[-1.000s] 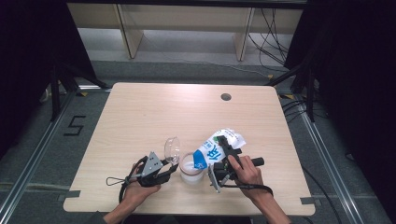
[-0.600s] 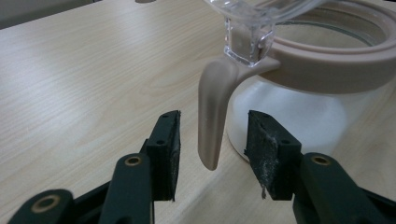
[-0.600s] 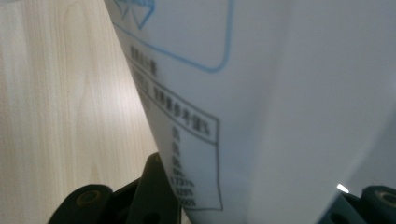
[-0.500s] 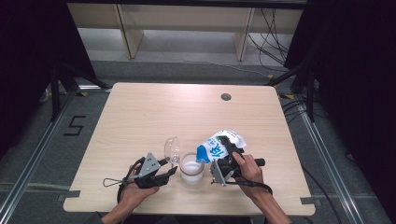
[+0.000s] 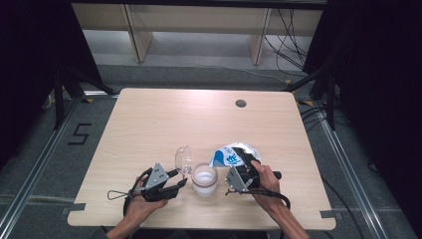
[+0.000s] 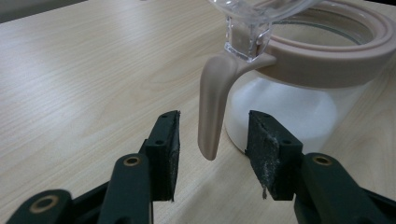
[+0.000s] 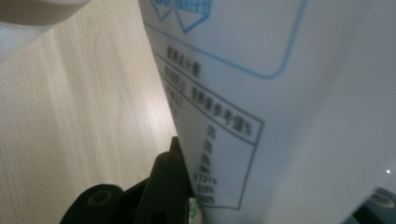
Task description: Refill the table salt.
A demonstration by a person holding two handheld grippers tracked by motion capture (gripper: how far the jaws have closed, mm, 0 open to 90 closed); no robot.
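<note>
A glass jar (image 5: pixel 204 180) with a beige rim (image 6: pixel 327 60) holds white powder, and its clear lid (image 5: pixel 183 159) is tipped open to the left. My left gripper (image 5: pixel 181 183) is open; its jaws have just been opening. The lid's beige latch tab (image 6: pixel 212 107) hangs between the pads (image 6: pixel 168 149) untouched. My right gripper (image 5: pixel 242 167) is shut on a white bag with blue print (image 5: pixel 234 157), just right of the jar, and its jaws have just been closing on it. The bag (image 7: pixel 280 93) lies against the black jaw in the right gripper view.
The wooden table (image 5: pixel 164 119) has a round cable hole (image 5: pixel 241 103) at the back right. Its front edge runs just under both hands. A thin black cable loop (image 5: pixel 117 194) trails left of the left gripper.
The bag, earlier tipped with its blue corner over the jar's mouth, has drawn back to the right and off the jar. The left gripper stays beside the jar.
</note>
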